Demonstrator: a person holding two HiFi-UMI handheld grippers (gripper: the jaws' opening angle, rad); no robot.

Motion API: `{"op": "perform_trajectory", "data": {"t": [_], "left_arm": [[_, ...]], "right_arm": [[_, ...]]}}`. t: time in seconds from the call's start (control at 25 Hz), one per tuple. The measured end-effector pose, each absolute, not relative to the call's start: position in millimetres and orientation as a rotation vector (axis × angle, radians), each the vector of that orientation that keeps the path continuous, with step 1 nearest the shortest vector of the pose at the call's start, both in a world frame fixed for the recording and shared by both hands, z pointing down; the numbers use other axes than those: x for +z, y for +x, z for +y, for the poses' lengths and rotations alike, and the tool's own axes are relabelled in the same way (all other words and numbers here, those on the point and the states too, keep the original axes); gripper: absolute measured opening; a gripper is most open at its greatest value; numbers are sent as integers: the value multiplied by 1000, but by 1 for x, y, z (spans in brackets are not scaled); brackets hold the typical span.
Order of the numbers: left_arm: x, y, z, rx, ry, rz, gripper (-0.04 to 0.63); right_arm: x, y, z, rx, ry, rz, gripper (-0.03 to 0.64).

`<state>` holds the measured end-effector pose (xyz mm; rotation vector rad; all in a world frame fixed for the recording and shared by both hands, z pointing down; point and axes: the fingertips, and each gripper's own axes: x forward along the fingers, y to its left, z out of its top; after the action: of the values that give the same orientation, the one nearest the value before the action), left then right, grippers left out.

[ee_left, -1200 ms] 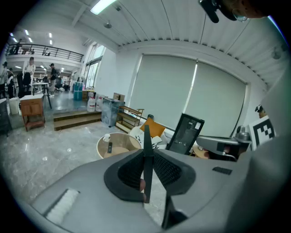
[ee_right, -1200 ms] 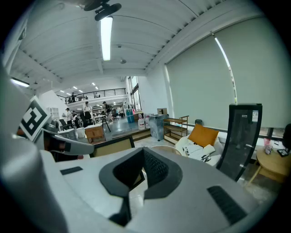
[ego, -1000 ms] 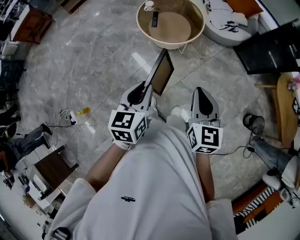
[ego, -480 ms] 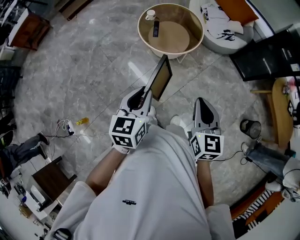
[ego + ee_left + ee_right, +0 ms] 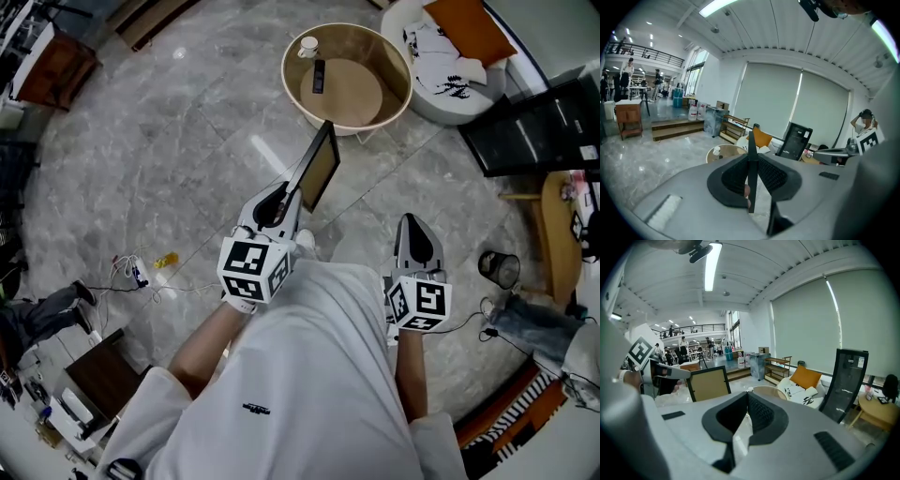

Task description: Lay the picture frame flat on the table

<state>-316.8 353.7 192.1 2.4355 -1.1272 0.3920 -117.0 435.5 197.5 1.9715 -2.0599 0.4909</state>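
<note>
I carry a black-edged picture frame (image 5: 319, 167) with a tan face, upright and tilted, over the marble floor. My left gripper (image 5: 286, 189) is shut on its lower edge. In the left gripper view the picture frame (image 5: 752, 143) stands edge-on between the pads of my left gripper (image 5: 752, 158). My right gripper (image 5: 409, 221) hangs to the right, shut with nothing in it. In the right gripper view the pads of my right gripper (image 5: 747, 397) meet at the tip, and the picture frame (image 5: 709, 384) shows at the left. The round table (image 5: 292, 58) lies ahead.
On the round table stand a white cup (image 5: 307, 47) and a dark remote (image 5: 318, 75). A white seat with an orange cushion (image 5: 450, 42) is at the back right, beside a black cabinet (image 5: 539, 112). A black bin (image 5: 497, 267) and floor cables (image 5: 136, 272) lie nearby.
The round table has come closer in the head view as I walk toward it. My left gripper still holds the frame the same way. The right gripper stays shut.
</note>
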Motion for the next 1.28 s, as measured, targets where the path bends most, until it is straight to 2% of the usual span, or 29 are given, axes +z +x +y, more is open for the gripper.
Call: {"op": "perform_trajectory", "data": {"t": [0.28, 0.56, 1.0, 1.28], "left_arm": [[193, -320, 312, 407, 2419, -1125, 63], [205, -296, 241, 459, 2394, -1153, 63], [212, -189, 85, 633, 2396, -1087, 63], [208, -127, 7, 661, 2421, -1051, 63]], "right_arm": [[203, -122, 397, 535, 1972, -2056, 5], [226, -90, 324, 576, 1972, -2069, 5], [262, -5, 158, 698, 1940, -2111, 5], [250, 44, 74, 650, 1959, -2161, 5]]}}
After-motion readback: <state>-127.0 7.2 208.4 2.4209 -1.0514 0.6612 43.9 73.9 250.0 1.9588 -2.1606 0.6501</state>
